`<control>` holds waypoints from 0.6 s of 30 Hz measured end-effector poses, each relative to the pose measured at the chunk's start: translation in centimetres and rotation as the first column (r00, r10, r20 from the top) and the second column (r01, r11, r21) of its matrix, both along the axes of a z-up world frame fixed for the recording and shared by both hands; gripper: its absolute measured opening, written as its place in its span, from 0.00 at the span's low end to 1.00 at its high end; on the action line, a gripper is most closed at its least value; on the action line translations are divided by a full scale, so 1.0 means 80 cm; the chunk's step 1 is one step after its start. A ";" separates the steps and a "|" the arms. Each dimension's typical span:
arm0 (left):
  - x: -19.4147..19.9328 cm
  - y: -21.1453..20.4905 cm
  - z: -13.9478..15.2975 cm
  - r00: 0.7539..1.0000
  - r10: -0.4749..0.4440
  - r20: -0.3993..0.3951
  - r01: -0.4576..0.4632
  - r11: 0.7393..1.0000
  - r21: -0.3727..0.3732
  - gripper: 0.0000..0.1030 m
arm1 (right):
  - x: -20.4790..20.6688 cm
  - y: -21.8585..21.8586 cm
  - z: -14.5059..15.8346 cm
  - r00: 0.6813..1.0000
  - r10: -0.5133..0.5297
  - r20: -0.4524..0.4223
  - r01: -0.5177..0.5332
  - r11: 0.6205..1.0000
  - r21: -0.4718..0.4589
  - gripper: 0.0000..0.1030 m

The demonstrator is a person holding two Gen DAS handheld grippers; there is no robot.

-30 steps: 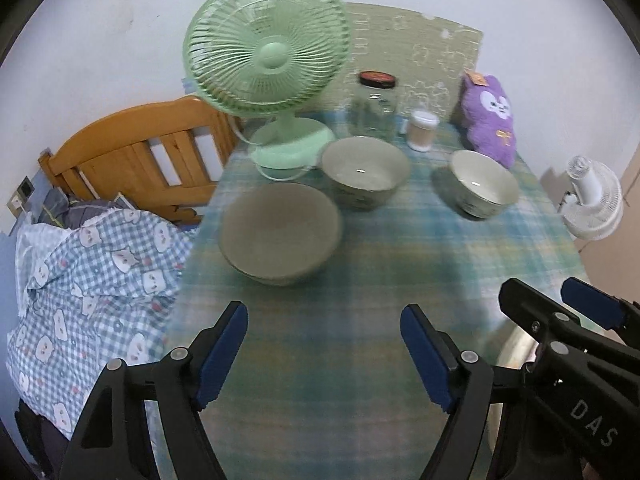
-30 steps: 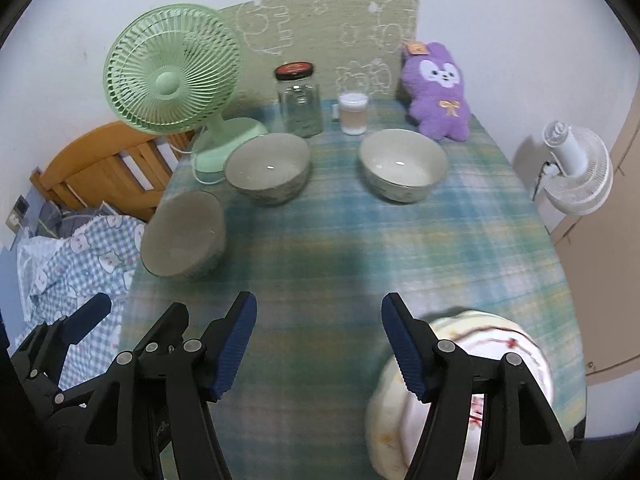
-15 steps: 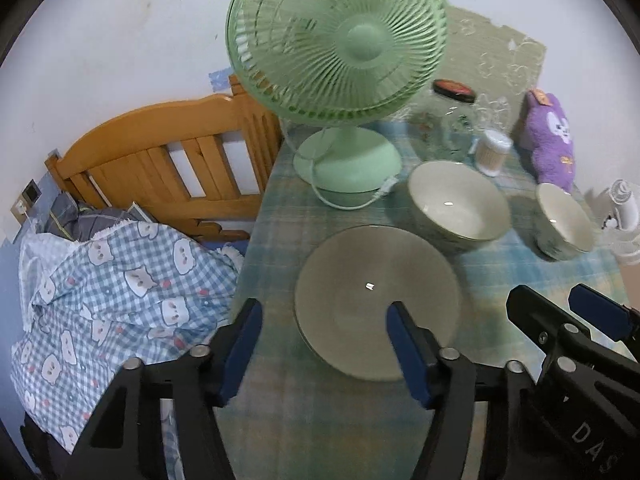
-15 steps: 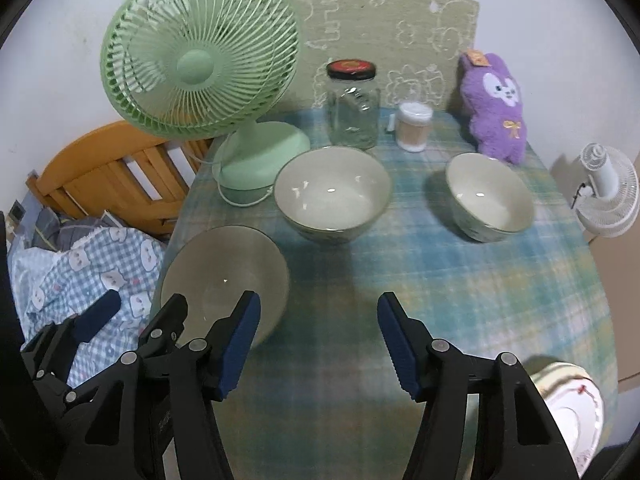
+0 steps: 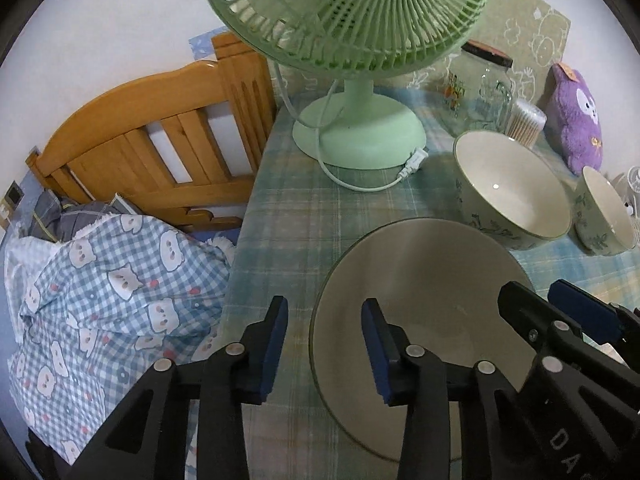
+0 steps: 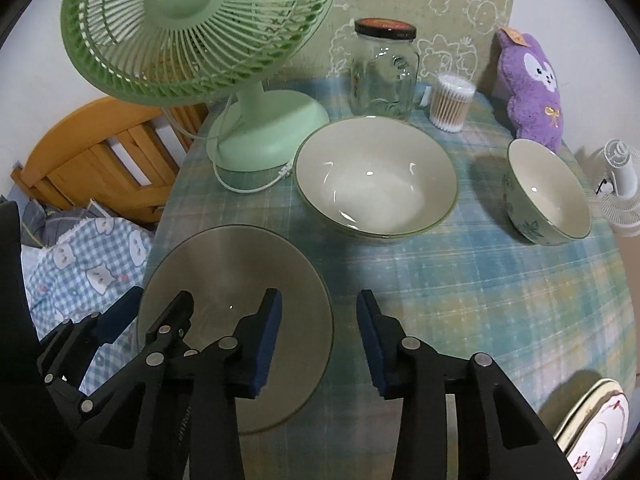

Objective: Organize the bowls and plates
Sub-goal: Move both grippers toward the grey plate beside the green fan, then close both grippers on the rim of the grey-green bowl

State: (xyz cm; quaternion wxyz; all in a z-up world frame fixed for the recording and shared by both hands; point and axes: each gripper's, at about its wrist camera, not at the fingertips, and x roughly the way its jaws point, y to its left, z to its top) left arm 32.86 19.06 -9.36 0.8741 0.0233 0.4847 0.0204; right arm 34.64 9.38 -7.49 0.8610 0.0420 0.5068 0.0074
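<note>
Bench [image 6: 460,292] w/ plaid cloth now fills both views; a sec ago the grey plate sat mid-frame, well ahead of both claws, now it's right under them. Green fan [image 6: 192,28] looms much bigger, upper left.

Grey plate [image 5: 424,304] lies flat at lower centre of left wrist view, near bench's left edge. Big bowl [image 6: 376,176] just beyond it, small bowl [image 6: 548,196] off to the right, patterned plates [image 6: 596,436] at lower right corner.

Left claw [image 5: 324,344] straddles plate's left rim; right claw [image 6: 318,338] straddles its right rim. Both jaws have just been closing, now narrowish, pads not visibly pressing yet.

Judgement: two-sided grab of the plate is imminent, prob. to move it to the plate stack.
</note>
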 end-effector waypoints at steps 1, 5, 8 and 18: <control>0.002 -0.001 -0.003 1.000 -0.007 -0.006 0.007 1.000 -0.001 0.32 | 0.002 0.001 -0.003 1.000 -0.001 -0.005 0.001 1.000 -0.001 0.37; 0.008 -0.001 -0.010 0.999 -0.010 -0.034 0.010 1.000 -0.007 0.19 | 0.008 0.005 -0.011 1.000 -0.001 -0.010 0.001 1.000 -0.019 0.20; 0.008 -0.001 -0.010 0.999 -0.016 -0.030 0.016 1.000 -0.001 0.18 | 0.011 0.004 -0.014 1.000 -0.007 -0.014 0.007 1.000 -0.022 0.19; 0.001 -0.003 -0.006 0.999 -0.024 -0.043 0.024 1.000 -0.002 0.17 | 0.001 0.001 -0.007 1.000 -0.010 -0.027 0.009 1.000 -0.029 0.16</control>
